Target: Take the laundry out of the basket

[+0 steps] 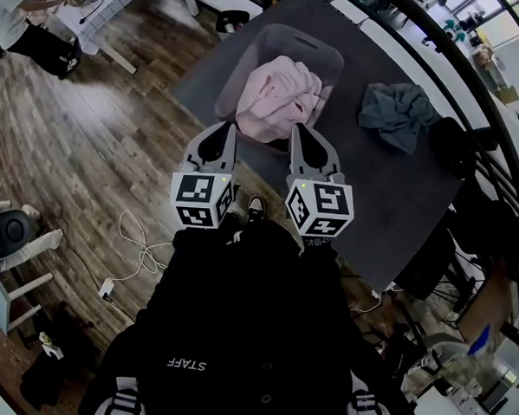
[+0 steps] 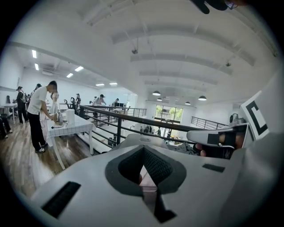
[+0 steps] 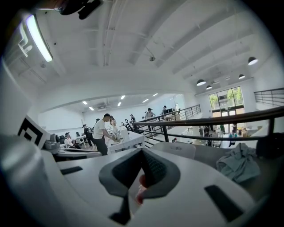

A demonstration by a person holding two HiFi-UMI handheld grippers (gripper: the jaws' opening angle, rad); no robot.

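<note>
Both hover side by side over the near edge of the dark table (image 1: 373, 191), left gripper (image 1: 221, 144) and right gripper (image 1: 304, 144) each clenched tight on nothing. Just beyond their tips sits the basket (image 1: 324, 54), with pink laundry (image 1: 278, 95) heaped inside, its long axis running near to far. A grey garment (image 1: 399, 114) lies crumpled on the table to the right.

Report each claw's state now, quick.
Left claw: closed, holding nothing.
Right claw: closed, holding nothing.
</note>
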